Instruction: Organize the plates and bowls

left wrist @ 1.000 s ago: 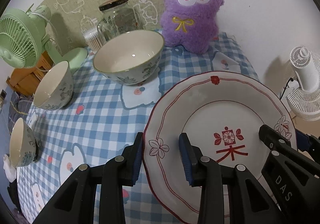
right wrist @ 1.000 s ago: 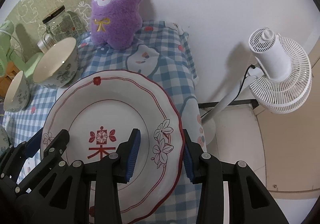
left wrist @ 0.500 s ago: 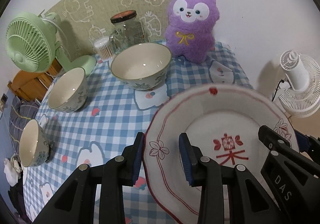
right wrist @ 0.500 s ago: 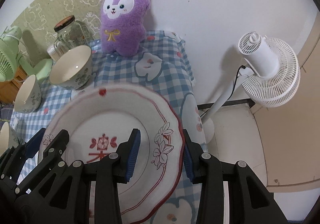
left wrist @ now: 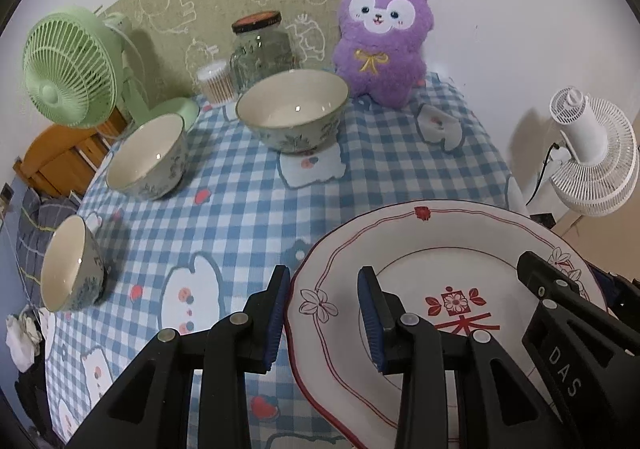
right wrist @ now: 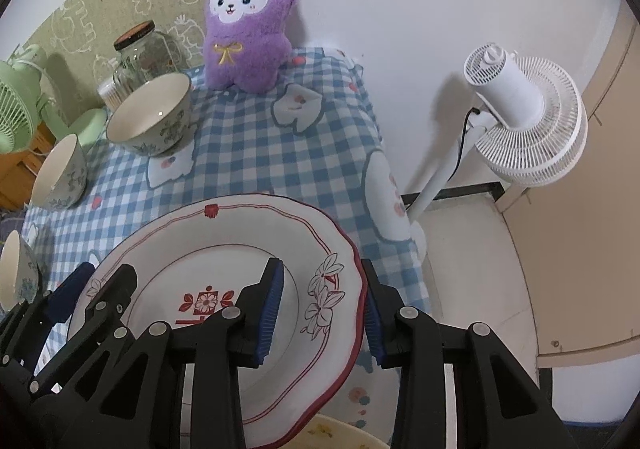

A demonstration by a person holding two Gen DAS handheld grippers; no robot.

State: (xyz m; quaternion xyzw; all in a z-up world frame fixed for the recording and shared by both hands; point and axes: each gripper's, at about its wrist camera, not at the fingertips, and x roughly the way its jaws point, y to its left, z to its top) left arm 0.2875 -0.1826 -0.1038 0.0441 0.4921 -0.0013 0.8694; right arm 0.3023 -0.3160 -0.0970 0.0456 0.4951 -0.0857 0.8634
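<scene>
The table under the blue-and-white checked cloth [left wrist: 248, 201] takes up most of the room in front of me, pushed against the wall so the purple plush rabbit [left wrist: 384, 37], the lidded glass jar [left wrist: 260, 47] and the green desk fan [left wrist: 70, 67] can sit at the back, out of the working area. Over the near right corner the big white plate with the red rim and red character [left wrist: 440, 249] is held off the cloth, carried between both tools, which makes sense for something that wide and shallow: one pinch alone would let it tip. The left gripper [left wrist: 324, 313] straddles the plate's left rim, one blue pad under and one on the face, the jaws narrowed to about the rim's thickness and gripping it. The right gripper [right wrist: 322, 309] has the opposite rim by the flower pattern, and its jaws are closing a touch tighter on it. Along the left side three floral bowls stand in a loose row, each apart from the others: the large bowl [left wrist: 294, 115] nearest the rabbit, the medium bowl [left wrist: 148, 157] beside the fan's base, the small bowl [left wrist: 68, 265] at the near edge (graded by size, so probably waiting to be nested). Below the plate, at the bottom of the right view, a pale yellowish dish [right wrist: 340, 435] peeks out; what it is I cannot tell. A small tub of cotton swabs [left wrist: 216, 83] sits just beside the jar.
</scene>
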